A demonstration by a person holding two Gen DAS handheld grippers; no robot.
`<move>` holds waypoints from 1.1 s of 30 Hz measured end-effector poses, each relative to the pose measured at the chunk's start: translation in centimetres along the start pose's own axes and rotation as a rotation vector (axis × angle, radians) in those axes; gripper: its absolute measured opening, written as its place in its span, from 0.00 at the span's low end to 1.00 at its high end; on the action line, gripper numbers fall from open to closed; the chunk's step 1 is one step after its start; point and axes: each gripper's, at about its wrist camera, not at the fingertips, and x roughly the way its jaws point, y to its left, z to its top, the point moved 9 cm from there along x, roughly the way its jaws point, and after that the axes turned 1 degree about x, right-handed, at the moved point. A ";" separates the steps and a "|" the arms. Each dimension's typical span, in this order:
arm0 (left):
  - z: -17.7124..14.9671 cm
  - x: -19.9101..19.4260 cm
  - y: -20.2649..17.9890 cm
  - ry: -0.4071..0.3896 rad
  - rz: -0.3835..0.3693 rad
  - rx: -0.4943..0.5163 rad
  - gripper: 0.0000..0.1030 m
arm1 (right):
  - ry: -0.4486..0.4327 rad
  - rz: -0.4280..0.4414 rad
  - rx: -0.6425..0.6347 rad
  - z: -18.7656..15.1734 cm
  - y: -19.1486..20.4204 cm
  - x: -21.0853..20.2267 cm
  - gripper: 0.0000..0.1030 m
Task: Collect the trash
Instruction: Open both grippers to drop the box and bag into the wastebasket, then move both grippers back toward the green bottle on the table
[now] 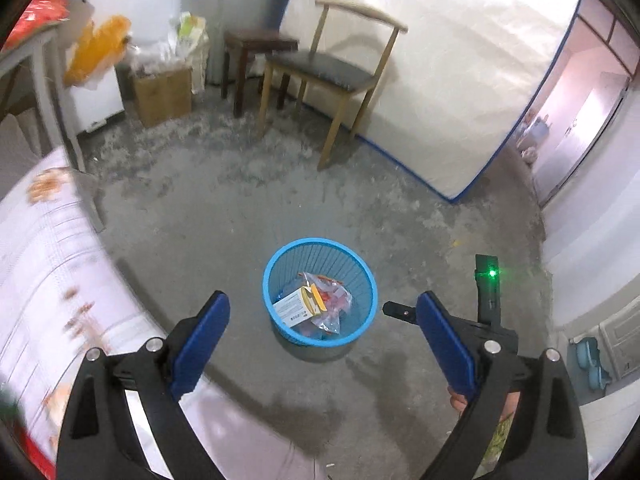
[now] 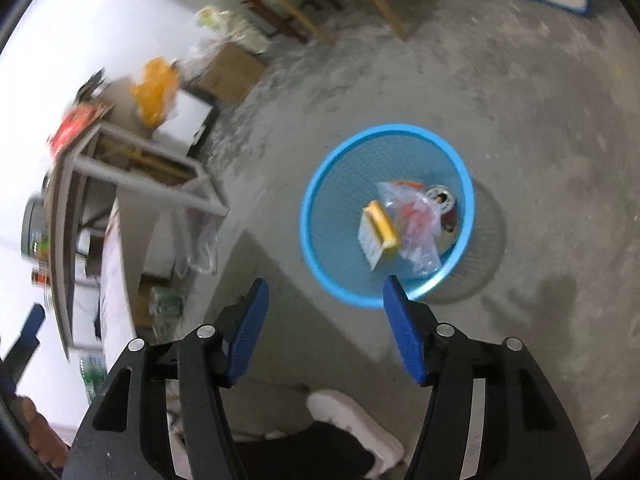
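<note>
A blue plastic wastebasket (image 1: pixel 320 292) stands on the bare concrete floor (image 1: pixel 248 216). Inside it lies a small white and yellow carton (image 1: pixel 298 304), resting against a crumpled clear plastic bag (image 1: pixel 332 304) with red bits showing through. From above, a round wrapper (image 2: pixel 442 206) sits at the far side of the basket, behind the bag. The left gripper (image 1: pixel 322 312) hangs above the basket with its jaws spread wide and nothing between them. The right gripper (image 2: pixel 326 292) hovers just over the basket's near rim, jaws parted and empty. A cardboard box (image 1: pixel 162 94) stuffed with clear plastic stands well beyond the basket, by the wall.
</note>
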 end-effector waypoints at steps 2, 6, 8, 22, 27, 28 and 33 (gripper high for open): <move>-2.0 -3.9 0.3 -0.034 -0.006 0.002 0.90 | -0.005 -0.001 -0.070 -1.6 2.1 -1.7 0.62; -6.4 -10.7 1.9 -0.115 0.028 -0.004 0.90 | -0.003 0.018 -0.210 -5.1 7.4 -4.7 0.69; -8.8 -14.0 3.0 -0.160 0.064 -0.001 0.90 | 0.005 0.045 -0.260 -6.8 10.1 -5.9 0.70; -24.0 -28.4 15.8 -0.358 0.366 -0.227 0.89 | 0.235 0.393 -0.476 -18.4 31.5 -4.8 0.72; -27.6 -30.9 20.4 -0.384 0.443 -0.335 0.84 | 0.479 0.460 -0.396 -24.3 39.8 1.4 0.72; -28.2 -31.2 21.4 -0.385 0.452 -0.359 0.82 | 0.519 0.453 -0.383 -25.3 41.2 2.9 0.72; -29.9 -32.4 24.7 -0.397 0.499 -0.414 0.73 | 0.604 0.320 -0.232 -28.1 44.0 9.5 0.72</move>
